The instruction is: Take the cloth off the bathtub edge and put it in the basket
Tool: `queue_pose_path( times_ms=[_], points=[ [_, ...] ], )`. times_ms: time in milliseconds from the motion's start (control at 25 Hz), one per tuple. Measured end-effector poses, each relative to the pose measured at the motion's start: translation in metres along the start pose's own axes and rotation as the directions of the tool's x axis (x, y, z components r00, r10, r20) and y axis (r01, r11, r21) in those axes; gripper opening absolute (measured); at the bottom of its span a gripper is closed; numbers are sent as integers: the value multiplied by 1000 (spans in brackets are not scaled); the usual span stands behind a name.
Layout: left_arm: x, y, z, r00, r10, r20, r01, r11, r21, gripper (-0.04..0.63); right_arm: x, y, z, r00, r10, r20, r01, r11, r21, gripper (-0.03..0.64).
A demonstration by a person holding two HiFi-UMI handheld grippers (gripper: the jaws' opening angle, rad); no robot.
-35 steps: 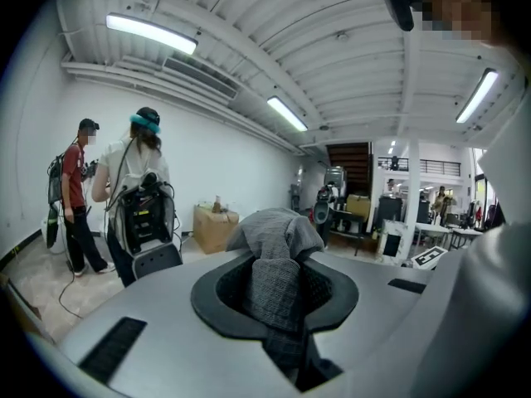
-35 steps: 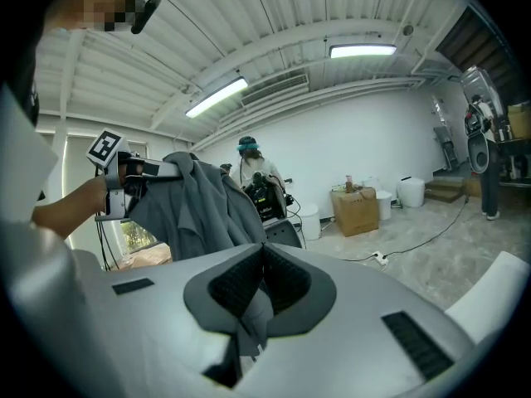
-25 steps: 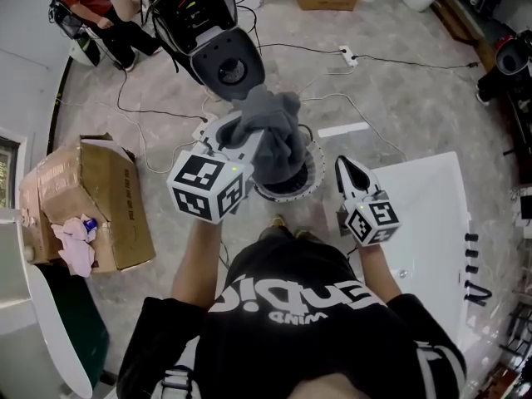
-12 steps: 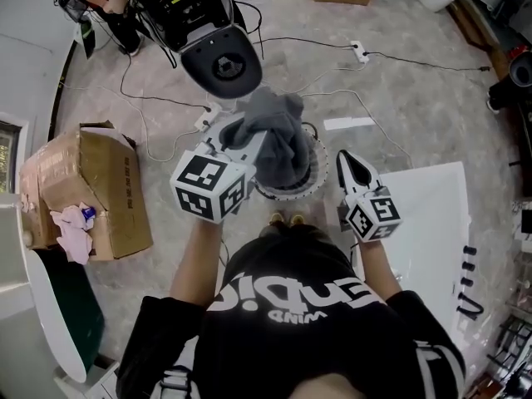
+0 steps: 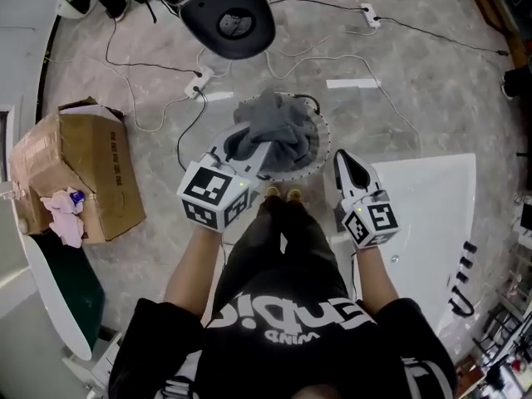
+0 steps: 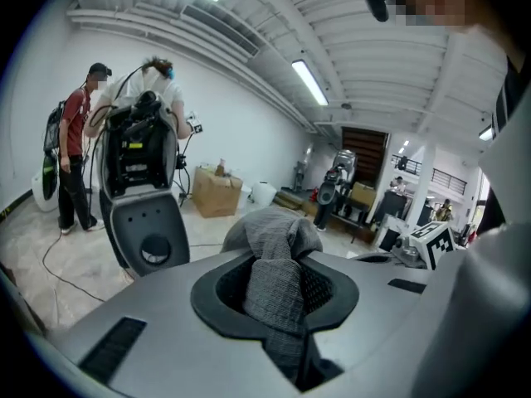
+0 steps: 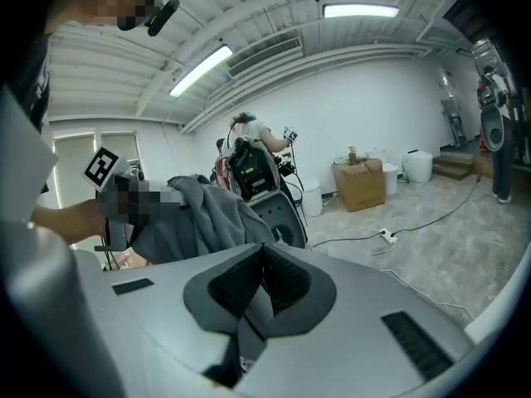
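The left tool (image 5: 248, 150) is clenched on the grey cloth (image 5: 274, 127). The cloth hangs over the round basket (image 5: 322, 150) on the floor, a little above the middle of the head view. Whether its lower end already touches the inside, I cannot tell. The right tool (image 5: 347, 163) is closed with nothing between its jaws. It is just right of the basket, near the white bathtub (image 5: 424, 214) at the right of the frame.

The step in hand, I judge, is to lower and let go. It is better to bring the bundle down inside the rim before the jaws open, because a fold lies close to the upper rim (it could remain hanging outside). The tool should then open fully and lift straight up, so that the fabric does not catch on the pads.
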State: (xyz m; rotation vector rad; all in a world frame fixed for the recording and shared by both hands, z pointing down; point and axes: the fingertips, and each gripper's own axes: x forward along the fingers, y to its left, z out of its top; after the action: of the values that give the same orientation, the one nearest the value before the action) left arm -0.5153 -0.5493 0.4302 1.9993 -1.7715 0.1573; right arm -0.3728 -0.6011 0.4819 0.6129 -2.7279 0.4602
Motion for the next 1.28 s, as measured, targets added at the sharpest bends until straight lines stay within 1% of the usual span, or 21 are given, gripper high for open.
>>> queue_pose_path(
  times_ms=[160, 320, 480, 560, 640, 760, 960, 1040, 1120, 1160, 1200, 1280],
  points=[
    [42, 8, -63, 999, -27, -40, 25, 999, -33, 74, 18, -17, -48, 999, -5, -32, 5, 1000, 7, 14],
    [81, 22, -131, 997, -31, -69, 27, 998, -63, 74, 39, -27, -106, 996, 2, -84, 0, 1000, 24, 14],
    [116, 32, -191, 995, -45, -92, 37, 995, -90, 74, 59, -38, -161, 992, 15, -126, -8, 998, 56, 14],
    [128, 36, -217, 992, -55, -110, 42, 992, -118, 74, 67, -41, -179, 991, 12, -135, -2, 997, 73, 14],
    [135, 40, -239, 990, -60, -128, 42, 989, -145, 74, 74, -44, -189, 991, 0, -131, 11, 996, 89, 14],
    [140, 42, -259, 985, -67, -158, 41, 985, -165, 76, 80, -47, -195, 992, -18, -123, 31, 994, 109, 14],
    [143, 41, -275, 974, -69, -216, 35, 987, -156, 92, 76, -45, -195, 992, -22, -125, 37, 992, 121, 14],
    [143, 42, -280, 967, -63, -245, 26, 988, -152, 124, 73, -44, -196, 991, -26, -132, 42, 991, 123, 14],
    [142, 42, -289, 956, -57, -288, 14, 988, -151, 222, 70, -44, -198, 990, -30, -139, 48, 991, 126, 14],
    [142, 43, -292, 952, -54, -301, 8, 988, -152, 245, 69, -44, -200, 989, -32, -143, 50, 991, 127, 14],
    [140, 44, -293, 952, -50, -301, 3, 988, -155, 265, 68, -43, -202, 989, -32, -148, 52, 990, 129, 14],
    [137, 46, -292, 958, -39, -285, -8, 987, -160, 268, 67, -41, -205, 987, -31, -156, 52, 990, 132, 14]
  ],
)
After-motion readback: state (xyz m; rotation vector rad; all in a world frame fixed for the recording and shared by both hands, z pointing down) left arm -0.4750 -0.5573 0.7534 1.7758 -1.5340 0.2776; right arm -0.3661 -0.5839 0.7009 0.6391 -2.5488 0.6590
